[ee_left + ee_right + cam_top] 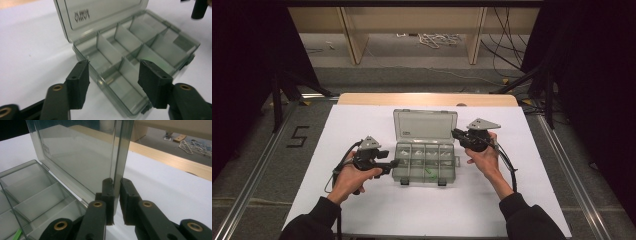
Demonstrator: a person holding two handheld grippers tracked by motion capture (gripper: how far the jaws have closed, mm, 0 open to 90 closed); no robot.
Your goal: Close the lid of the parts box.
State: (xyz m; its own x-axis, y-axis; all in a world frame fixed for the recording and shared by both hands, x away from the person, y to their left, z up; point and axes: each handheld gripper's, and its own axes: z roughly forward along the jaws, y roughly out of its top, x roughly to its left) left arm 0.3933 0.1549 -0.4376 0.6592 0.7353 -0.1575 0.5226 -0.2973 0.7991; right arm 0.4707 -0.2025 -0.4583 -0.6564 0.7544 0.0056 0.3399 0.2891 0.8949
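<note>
At the sheet's (362, 210) centre the box (424, 162) is set, its raised lid (75, 157), whose embossed writing is unreadable, clamped by the right gripper (117, 195) at 3 o'clock, while the left gripper (113, 75) is held apart, empty, at 9.

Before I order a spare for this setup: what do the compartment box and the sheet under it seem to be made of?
The compartment box looks like smoke-tinted clear plastic, glossy: the dividers and table show through its walls and raised lid. The white sheet looks matte, paper or thin board, which one is hard to say; pale wood shows at the table edge.
</note>
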